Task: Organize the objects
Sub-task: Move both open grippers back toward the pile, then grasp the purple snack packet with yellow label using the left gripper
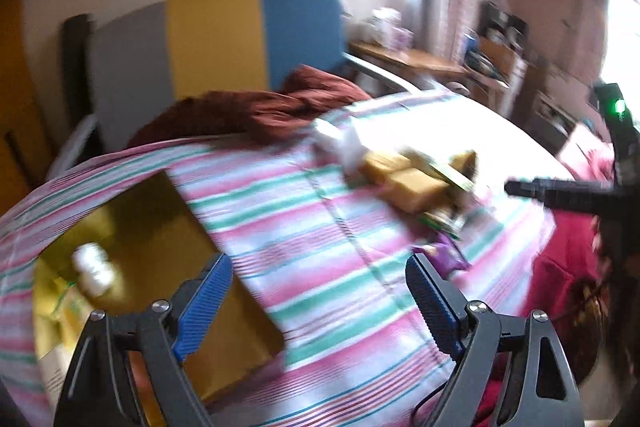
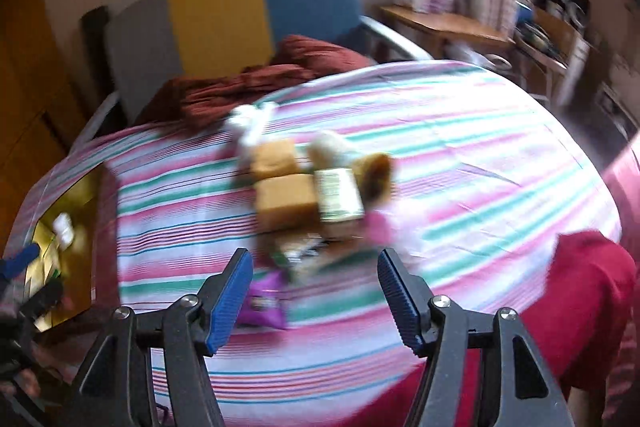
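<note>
A pile of small items lies on the striped bed sheet (image 2: 460, 155): two tan boxes (image 2: 285, 202), a green-labelled packet (image 2: 338, 198), a white bottle (image 2: 250, 131) and a purple packet (image 2: 264, 301). The pile also shows in the left wrist view (image 1: 412, 183). An open yellow cardboard box (image 1: 160, 251) sits at the left with a white bottle (image 1: 93, 269) inside. My left gripper (image 1: 320, 303) is open and empty beside the box. My right gripper (image 2: 316, 293) is open and empty, just short of the pile, over the purple packet. Both views are blurred.
A dark red blanket (image 2: 248, 87) lies at the head of the bed before a grey, yellow and blue headboard (image 2: 216, 11). A red cushion (image 2: 576, 291) sits at the right edge. A wooden desk (image 2: 440, 23) with clutter stands beyond the bed.
</note>
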### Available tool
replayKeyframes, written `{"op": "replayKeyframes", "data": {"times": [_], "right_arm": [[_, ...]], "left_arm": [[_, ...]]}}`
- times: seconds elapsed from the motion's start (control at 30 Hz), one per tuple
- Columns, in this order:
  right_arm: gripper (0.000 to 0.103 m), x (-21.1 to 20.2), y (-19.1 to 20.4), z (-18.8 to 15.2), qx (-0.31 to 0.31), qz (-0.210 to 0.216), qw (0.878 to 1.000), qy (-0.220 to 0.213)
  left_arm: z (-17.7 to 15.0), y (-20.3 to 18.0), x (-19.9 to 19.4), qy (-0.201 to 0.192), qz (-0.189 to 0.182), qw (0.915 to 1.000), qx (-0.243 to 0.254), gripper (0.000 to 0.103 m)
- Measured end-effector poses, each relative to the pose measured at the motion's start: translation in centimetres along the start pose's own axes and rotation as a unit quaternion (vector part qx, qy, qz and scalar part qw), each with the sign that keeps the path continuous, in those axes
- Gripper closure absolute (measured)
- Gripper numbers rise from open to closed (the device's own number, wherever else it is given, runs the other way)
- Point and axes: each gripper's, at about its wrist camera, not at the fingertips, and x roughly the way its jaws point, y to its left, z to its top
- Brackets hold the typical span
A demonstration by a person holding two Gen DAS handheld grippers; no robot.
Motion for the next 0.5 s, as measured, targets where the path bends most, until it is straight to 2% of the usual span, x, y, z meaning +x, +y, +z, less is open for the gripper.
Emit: {"op": "replayKeyframes", "data": {"times": [0.13, 0.23, 0.33, 0.43, 0.5], "right_arm": [[0.036, -0.6, -3.2, 0.2, 0.026, -0.022, 0.999, -0.001], [0.031, -0.8, -5.2, -0.1, 0.048, -0.022, 0.999, 0.005], [0.031, -0.7, -6.1, -0.4, 0.055, -0.022, 0.998, 0.011], [0.031, -0.2, -6.4, -0.5, 0.054, -0.013, 0.998, 0.02], [0.031, 0.2, -6.3, -0.4, 0.051, -0.009, 0.998, 0.026]], "left_arm": [[0.1, -3.7, 3.1, 0.025, -0.043, 0.9978, 0.043, 0.018], [0.1, -5.6, 5.0, 0.044, -0.068, 0.9951, 0.057, 0.019], [0.0, -7.4, 5.9, 0.043, -0.075, 0.9932, 0.079, 0.019], [-0.4, -9.6, 6.6, 0.033, -0.085, 0.9852, 0.145, 0.018], [-0.6, -10.9, 7.5, 0.043, -0.086, 0.9756, 0.197, 0.018]]}}
